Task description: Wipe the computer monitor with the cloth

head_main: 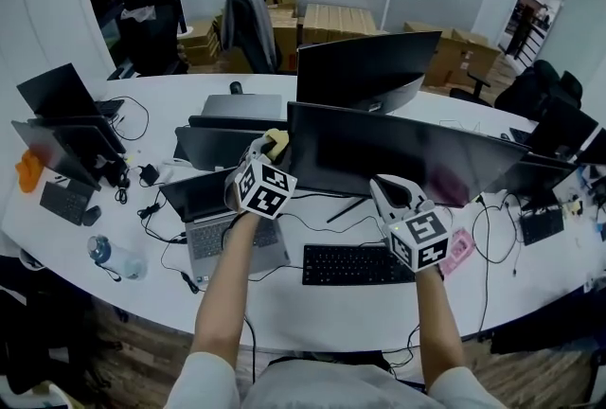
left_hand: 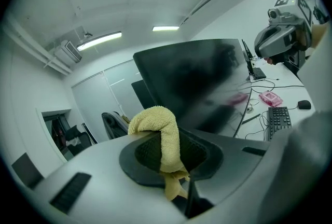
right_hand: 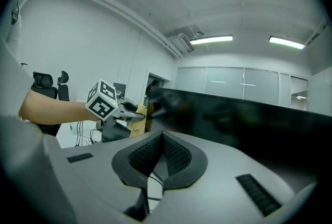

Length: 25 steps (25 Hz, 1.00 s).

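Left claw clamped on yellow cloth, at monitor corner, 10 o'clock. Right claw closed, empty, near 6 o'clock edge. Risk: cloth, held by narrow fold, might slip, bare claw scratching monitor.

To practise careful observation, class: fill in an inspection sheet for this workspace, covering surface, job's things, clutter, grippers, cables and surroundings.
Surface: white curved desk, crowded.
Job's things: yellow terry cloth held at the upper-left corner of the wide black computer monitor; contact unclear.
Clutter: open silver laptop, black keyboard, clear water bottle, pink object.
Grippers: left gripper shut on the cloth; right gripper shut, empty, low before the monitor.
Cables: black cables loop across the desk.
Surroundings: cardboard boxes and black office chair behind.
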Motion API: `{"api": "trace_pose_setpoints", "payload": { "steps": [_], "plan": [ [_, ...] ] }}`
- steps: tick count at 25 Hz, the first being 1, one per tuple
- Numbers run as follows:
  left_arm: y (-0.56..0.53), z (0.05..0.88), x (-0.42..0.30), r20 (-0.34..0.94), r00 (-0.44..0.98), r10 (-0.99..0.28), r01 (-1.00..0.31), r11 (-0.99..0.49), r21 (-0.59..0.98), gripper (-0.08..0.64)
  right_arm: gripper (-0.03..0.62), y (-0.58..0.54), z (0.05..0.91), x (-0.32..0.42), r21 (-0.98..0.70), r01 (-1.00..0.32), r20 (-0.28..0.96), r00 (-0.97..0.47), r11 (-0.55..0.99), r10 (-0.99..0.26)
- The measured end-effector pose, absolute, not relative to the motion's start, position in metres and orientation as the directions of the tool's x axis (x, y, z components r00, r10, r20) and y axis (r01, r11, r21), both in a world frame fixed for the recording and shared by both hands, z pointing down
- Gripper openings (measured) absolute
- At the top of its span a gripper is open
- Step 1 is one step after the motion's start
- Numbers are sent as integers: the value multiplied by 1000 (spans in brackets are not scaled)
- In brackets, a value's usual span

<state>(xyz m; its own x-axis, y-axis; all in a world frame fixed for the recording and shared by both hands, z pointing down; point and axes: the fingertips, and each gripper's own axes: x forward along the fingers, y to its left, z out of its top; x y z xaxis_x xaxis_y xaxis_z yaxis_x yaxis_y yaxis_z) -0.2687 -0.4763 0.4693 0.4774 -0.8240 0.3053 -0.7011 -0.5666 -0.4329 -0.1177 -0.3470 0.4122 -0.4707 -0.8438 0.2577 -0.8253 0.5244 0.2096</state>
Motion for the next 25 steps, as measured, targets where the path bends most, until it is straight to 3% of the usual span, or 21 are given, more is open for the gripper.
{"api": "trace_pose_setpoints", "payload": {
  "steps": [25],
  "plan": [
    [-488, 597, -265, 437, 542, -718, -741, -653, -154, 67, 26, -360, 481, -105, 140, -843, 360, -445, 519, -820]
  ]
}}
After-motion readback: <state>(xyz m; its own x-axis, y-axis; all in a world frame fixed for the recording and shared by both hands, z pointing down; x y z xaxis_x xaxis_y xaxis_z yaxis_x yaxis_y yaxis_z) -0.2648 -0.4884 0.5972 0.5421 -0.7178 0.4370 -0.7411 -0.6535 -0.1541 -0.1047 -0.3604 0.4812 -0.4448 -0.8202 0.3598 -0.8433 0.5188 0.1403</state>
